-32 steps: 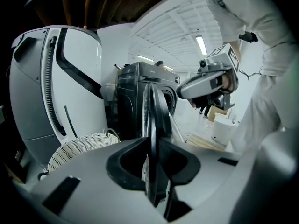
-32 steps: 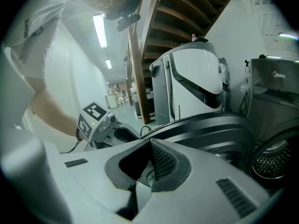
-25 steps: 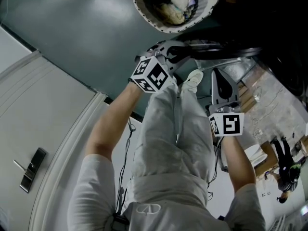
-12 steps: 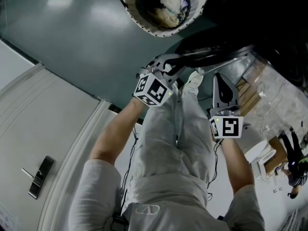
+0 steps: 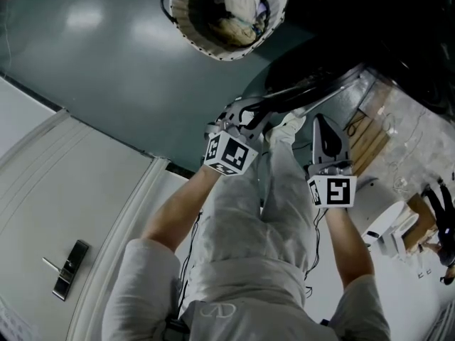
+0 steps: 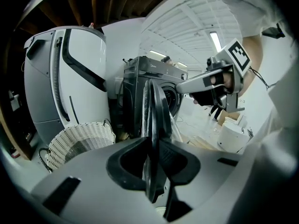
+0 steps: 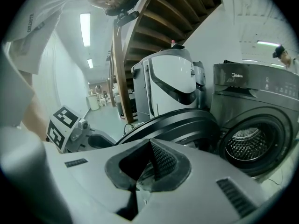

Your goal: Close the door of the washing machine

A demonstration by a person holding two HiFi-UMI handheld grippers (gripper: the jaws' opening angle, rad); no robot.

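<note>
The dark washing machine (image 7: 261, 90) stands with its round door (image 7: 180, 120) swung open and its steel drum (image 7: 250, 143) showing. My left gripper (image 6: 154, 157) is shut on the door's rim, which runs edge-on (image 6: 154, 115) between its pads. In the head view the left gripper (image 5: 245, 114) holds the door's dark rim (image 5: 291, 94) just below the basket. My right gripper (image 7: 149, 164) is shut with nothing in it and hangs just before the door's face. In the head view that right gripper (image 5: 323, 137) is beside the left one.
A white woven laundry basket (image 5: 227, 13) with clothes stands on the floor left of the machine, also in the left gripper view (image 6: 79, 141). A tall white appliance (image 6: 65, 73) stands behind it. A wooden stair (image 7: 140, 22) rises overhead. A person stands far off at the right (image 5: 444, 226).
In the head view my left gripper, still on the door's rim, has slid lower and away from the basket. The right gripper has moved along beside it. Both keep their jaws as they were.
</note>
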